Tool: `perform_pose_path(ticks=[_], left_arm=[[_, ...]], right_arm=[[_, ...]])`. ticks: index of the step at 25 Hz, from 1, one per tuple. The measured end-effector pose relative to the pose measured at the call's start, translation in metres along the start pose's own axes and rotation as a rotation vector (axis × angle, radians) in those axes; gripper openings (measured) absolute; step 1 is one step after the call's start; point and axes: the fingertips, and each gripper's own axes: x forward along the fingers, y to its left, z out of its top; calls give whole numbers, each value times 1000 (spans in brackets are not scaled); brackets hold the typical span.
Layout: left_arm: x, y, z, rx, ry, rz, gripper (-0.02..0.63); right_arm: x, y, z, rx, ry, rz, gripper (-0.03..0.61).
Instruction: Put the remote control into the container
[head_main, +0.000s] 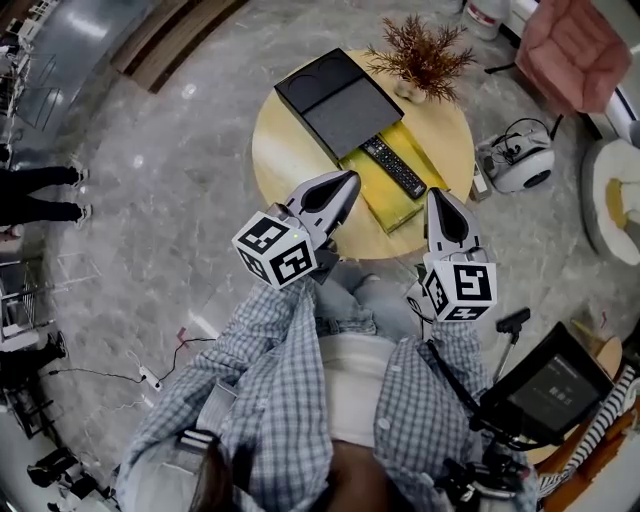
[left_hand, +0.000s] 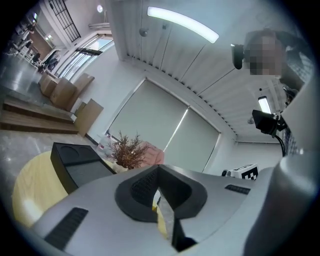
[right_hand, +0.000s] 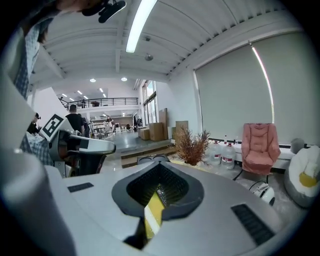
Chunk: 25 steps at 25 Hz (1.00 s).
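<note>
Head view: a grey marble floor carries a round table (head_main: 282, 150). On it the remote control (head_main: 393, 166) lies on a yellow slab (head_main: 398, 208), touching or just beside the near edge of the black container (head_main: 335, 95). The remote's long axis runs diagonally, from the container down toward the near right. The left gripper (head_main: 348, 178) and right gripper (head_main: 437, 193) flank it, both with jaws pressed together and empty. The right one's tip looks nearer the remote's near end, though heights are hard to judge from above.

Left gripper view: the jaws meet on nothing. The container (left_hand: 75, 162) sits ahead to the left, and only a yellow sliver shows through the slit beneath the jaws.

Right gripper view: the jaws are closed on nothing. Through their slit comes a yellow strip and what may be the remote's buttons (right_hand: 161, 193), so the remote seems to lie just below and ahead of this gripper.
</note>
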Motion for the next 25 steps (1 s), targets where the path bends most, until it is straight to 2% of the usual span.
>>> perform_pose_path(ticks=[10, 15, 20, 25], left_arm=[[7, -18, -15, 45, -1, 10, 8], [4, -45, -24, 74, -21, 20, 8], [-9, -65, -31, 90, -18, 30, 8], [-15, -70, -30, 116, -13, 40, 8]], right_arm=[[-38, -28, 4, 24, -96, -42, 6], [-77, -45, -7, 63, -133, -69, 6], [-100, -43, -13, 11, -163, -47, 6], [-103, -35, -11, 7, -169, -34, 6]])
